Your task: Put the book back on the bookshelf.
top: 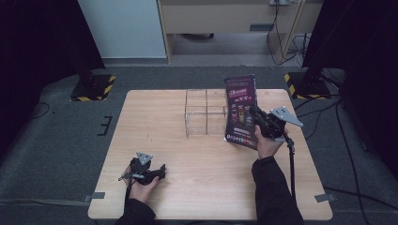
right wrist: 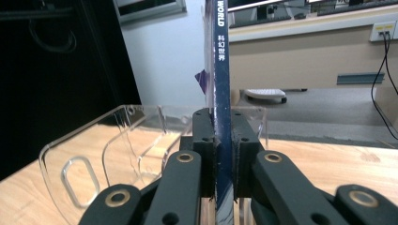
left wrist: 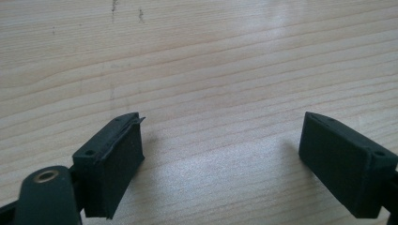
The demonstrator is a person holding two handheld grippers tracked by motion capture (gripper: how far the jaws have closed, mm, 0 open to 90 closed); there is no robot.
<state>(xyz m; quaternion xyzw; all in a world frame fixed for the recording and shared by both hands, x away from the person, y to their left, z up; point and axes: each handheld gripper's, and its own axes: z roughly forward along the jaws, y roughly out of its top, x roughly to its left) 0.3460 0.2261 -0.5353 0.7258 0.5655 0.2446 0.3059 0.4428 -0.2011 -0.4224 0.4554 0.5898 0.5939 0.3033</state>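
From the high view, the right hand-held gripper (top: 256,114) sits at about 2 o'clock on the wooden worktop (top: 187,187), pinching a magazine (top: 241,110) with a dark purple cover. The magazine stands upright, tilted slightly, just at the right side of a clear acrylic organizer (top: 205,112) placed near the worktop's far middle; whether its lower edge touches the wood is hard to tell from here. The left hand-held gripper (top: 162,171) lies low at about 7 o'clock, well apart from both, in the person's left hand (top: 141,185).

In the left gripper view, the left hand-held gripper (left wrist: 220,150) has its two black jaws spread wide, with bare wood grain between them and nothing held.

In the right gripper view, the right hand-held gripper (right wrist: 223,150) has its jaws pressed on the magazine's spine (right wrist: 222,70), which rises straight to 12 o'clock with white lettering on dark blue. The clear organizer (right wrist: 117,140) stands just behind and toward 9 o'clock, its curved walls and an oval cut-out visible.
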